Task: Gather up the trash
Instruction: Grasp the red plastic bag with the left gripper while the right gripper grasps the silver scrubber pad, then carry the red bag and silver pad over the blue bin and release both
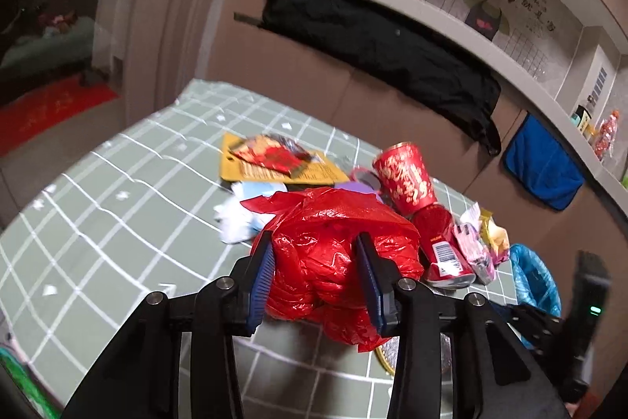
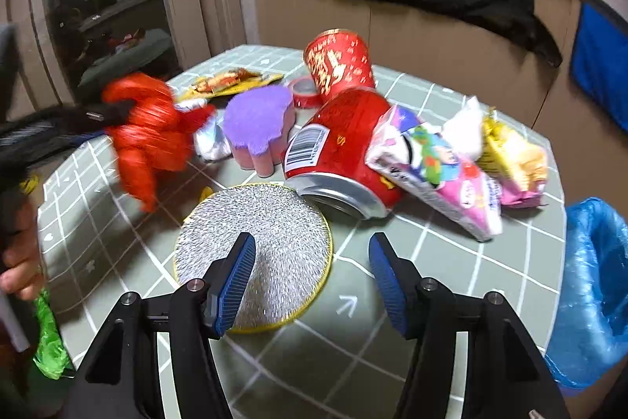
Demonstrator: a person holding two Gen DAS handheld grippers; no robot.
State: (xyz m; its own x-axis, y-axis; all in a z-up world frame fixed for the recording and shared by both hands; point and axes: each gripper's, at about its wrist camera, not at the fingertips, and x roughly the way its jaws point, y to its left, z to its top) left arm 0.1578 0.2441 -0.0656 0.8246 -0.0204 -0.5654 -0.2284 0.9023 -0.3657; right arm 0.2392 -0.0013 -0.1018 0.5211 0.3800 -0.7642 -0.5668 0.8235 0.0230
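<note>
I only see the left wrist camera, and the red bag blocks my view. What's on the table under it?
Observer: A round silver scouring pad lies flat, in front of the tipped red can.
Operator: Is the other gripper holding something?
Observer: No, the right gripper is open and empty, over the pad.
Operator: What's the purple bit behind my red bag?
Observer: A sponge, purple on top and pink below, beside the can.
</note>
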